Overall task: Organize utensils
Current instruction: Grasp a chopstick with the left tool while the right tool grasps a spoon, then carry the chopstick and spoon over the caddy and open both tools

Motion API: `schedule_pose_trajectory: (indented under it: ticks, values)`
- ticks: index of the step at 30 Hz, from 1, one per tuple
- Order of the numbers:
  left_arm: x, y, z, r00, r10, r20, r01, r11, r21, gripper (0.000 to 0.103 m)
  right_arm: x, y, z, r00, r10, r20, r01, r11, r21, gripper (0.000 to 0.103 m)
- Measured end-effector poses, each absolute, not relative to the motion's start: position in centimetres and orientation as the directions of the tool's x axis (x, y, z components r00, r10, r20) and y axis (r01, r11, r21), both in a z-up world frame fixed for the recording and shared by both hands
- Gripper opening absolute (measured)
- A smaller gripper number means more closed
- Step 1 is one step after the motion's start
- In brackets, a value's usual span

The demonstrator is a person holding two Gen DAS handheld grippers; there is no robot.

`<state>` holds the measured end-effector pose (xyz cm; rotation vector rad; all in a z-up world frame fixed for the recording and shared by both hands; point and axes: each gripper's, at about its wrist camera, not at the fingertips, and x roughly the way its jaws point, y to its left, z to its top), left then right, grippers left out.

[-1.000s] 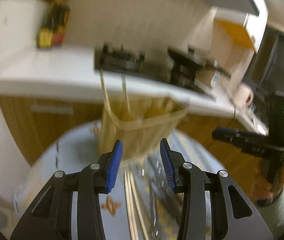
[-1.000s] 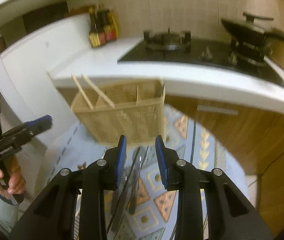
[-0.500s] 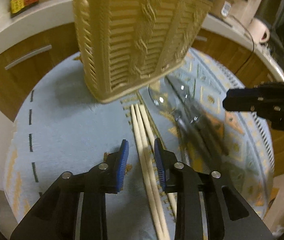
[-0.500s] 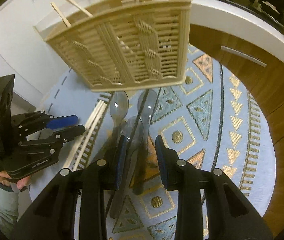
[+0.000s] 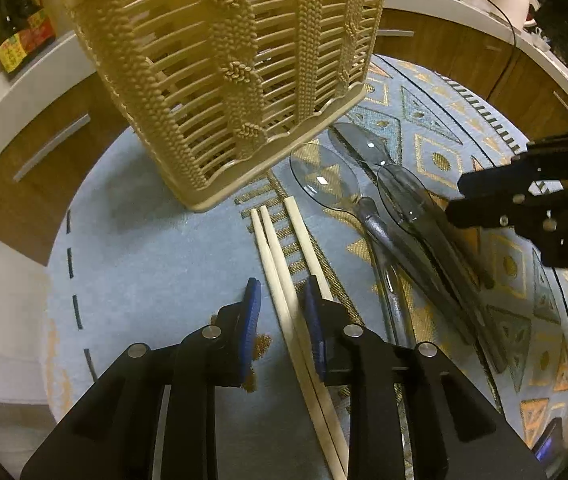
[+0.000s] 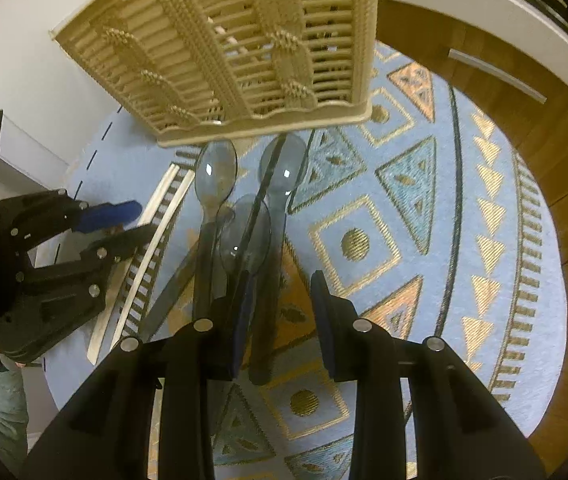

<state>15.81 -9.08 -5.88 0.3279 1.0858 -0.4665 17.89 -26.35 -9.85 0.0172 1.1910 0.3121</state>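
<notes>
Looking along the left gripper (image 5: 282, 314), its jaws stand apart around two of the three chopsticks (image 5: 280, 276) lying on the blue patterned mat (image 5: 144, 248), not yet closed on them. A beige slatted basket (image 5: 224, 68) stands just behind.

From the right wrist, the right gripper (image 6: 280, 312) is also apart, above the handles of three transparent spoons (image 6: 244, 236) lying before the basket.
</notes>
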Motion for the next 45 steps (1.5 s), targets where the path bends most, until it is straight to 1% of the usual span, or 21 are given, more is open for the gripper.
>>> schedule_pose_trajectory:
  ticks: [2,9,12,17,18,19,20,24,30,34,37,39,40,45]
  values:
    - [15.7,-8.9,-5.8,0.394,-0.200,-0.897,0.511,0.859,0.033,0.012,18.0,-26.2,-10.1,0.313,0.249,-0.916,-0.239,0.955,0.178,0.027]
    - [15.3,-6.6,-5.2,0.440,-0.233,-0.867,0.448,0.894,-0.013,0.010,18.4,-25.3,-10.8,0.289,0.224,-0.931,-0.251,0.956,0.152,0.026]
    - [15.4,-5.2,-4.5,0.457,-0.261,-0.850,0.424,0.904,-0.050,0.010,18.7,-24.3,-11.0,0.286,0.195,-0.938,-0.260,0.958,0.120,0.026]
    - [15.1,-3.8,-2.7,0.488,-0.290,-0.823,0.418,0.906,-0.071,0.010,19.8,-21.6,-11.4,0.303,0.120,-0.945,-0.280,0.959,0.031,0.026]
    - [15.1,-4.0,-2.7,0.489,-0.290,-0.823,0.417,0.906,-0.071,0.010,19.9,-21.1,-11.4,0.313,0.100,-0.944,-0.283,0.959,0.008,0.022]
    - [15.0,-3.9,-2.5,0.492,-0.290,-0.821,0.416,0.907,-0.072,0.010,19.9,-20.6,-11.4,0.316,0.086,-0.945,-0.286,0.958,-0.009,0.014]
    - [14.8,-3.8,-2.4,0.495,-0.292,-0.819,0.415,0.907,-0.073,0.010,19.9,-20.3,-11.5,0.313,0.087,-0.946,-0.291,0.957,-0.008,0.011]
    - [14.2,-3.0,-1.8,0.501,-0.308,-0.808,0.412,0.907,-0.090,0.010,18.9,-20.7,-11.5,0.301,0.092,-0.949,-0.282,0.959,0.003,0.010]
    - [14.0,-3.4,-2.0,0.499,-0.326,-0.803,0.418,0.902,-0.106,0.010,16.9,-23.9,-11.3,0.298,0.077,-0.951,-0.206,0.978,0.015,0.010]
    - [14.0,-3.5,-2.1,0.498,-0.332,-0.801,0.417,0.902,-0.115,0.009,17.1,-24.4,-12.0,0.265,0.097,-0.959,-0.200,0.979,0.044,0.011]
    - [14.1,-3.3,-2.1,0.493,-0.344,-0.799,0.413,0.901,-0.133,0.009,17.8,-24.1,-11.8,0.259,0.100,-0.961,-0.215,0.976,0.044,0.015]
    - [14.2,-3.3,-2.0,0.495,-0.345,-0.797,0.411,0.902,-0.135,0.010,18.6,-23.7,-11.4,0.269,0.099,-0.958,-0.226,0.974,0.037,0.028]
    - [14.2,-3.2,-1.9,0.497,-0.344,-0.797,0.410,0.902,-0.134,0.009,19.0,-23.6,-11.4,0.271,0.098,-0.958,-0.227,0.973,0.035,0.031]
    - [14.5,-2.9,-1.6,0.508,-0.350,-0.787,0.404,0.904,-0.142,0.009,21.3,-23.3,-11.6,0.278,0.061,-0.959,-0.214,0.977,0.000,0.031]
